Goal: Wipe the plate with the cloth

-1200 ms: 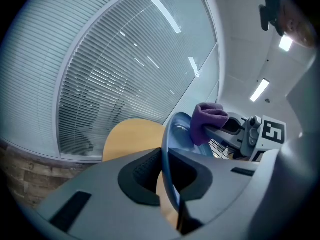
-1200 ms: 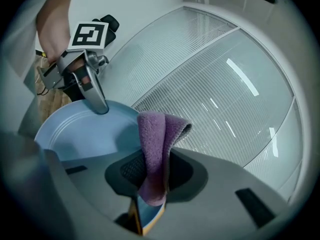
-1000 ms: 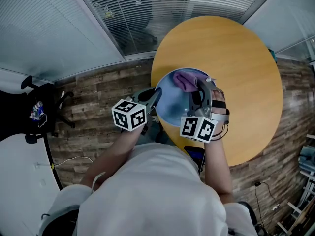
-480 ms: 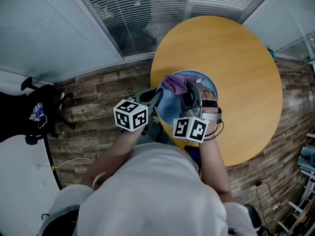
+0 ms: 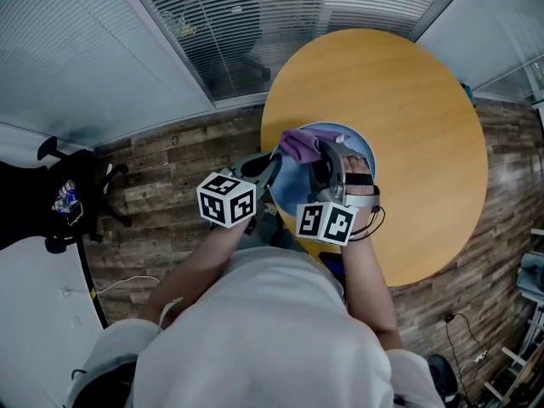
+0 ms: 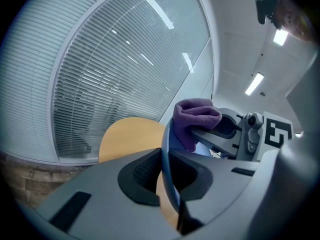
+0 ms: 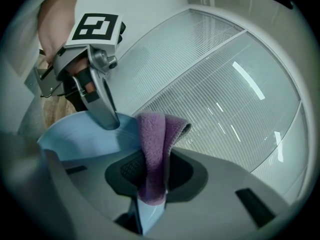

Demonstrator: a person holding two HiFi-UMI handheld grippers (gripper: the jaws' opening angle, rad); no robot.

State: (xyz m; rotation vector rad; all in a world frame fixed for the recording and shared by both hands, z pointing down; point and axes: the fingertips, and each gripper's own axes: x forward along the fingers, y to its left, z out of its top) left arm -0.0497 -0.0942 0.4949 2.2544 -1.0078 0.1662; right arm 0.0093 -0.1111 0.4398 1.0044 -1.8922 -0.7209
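Observation:
A light blue plate [image 5: 340,155] is held tilted up off the round wooden table [image 5: 408,100] near its left edge. My left gripper [image 5: 272,167] is shut on the plate's left rim; in the left gripper view the rim [image 6: 166,159] runs edge-on between the jaws. The purple cloth [image 5: 297,144] sits at the plate's upper left rim, folded over the edge. My right gripper [image 5: 323,155] is shut on that cloth [image 7: 152,149], with the plate [image 7: 85,134] showing behind and below it. The left gripper [image 7: 111,120] shows clamped on the rim in the right gripper view.
A window with blinds [image 5: 255,15] stands behind the table. A black office chair [image 5: 72,185] stands on the wood floor [image 5: 170,155] at the left. The person's body fills the lower part of the head view.
The right gripper has carried the cloth leftward across the plate to its upper left rim. The left gripper kept its hold on the plate, almost still.

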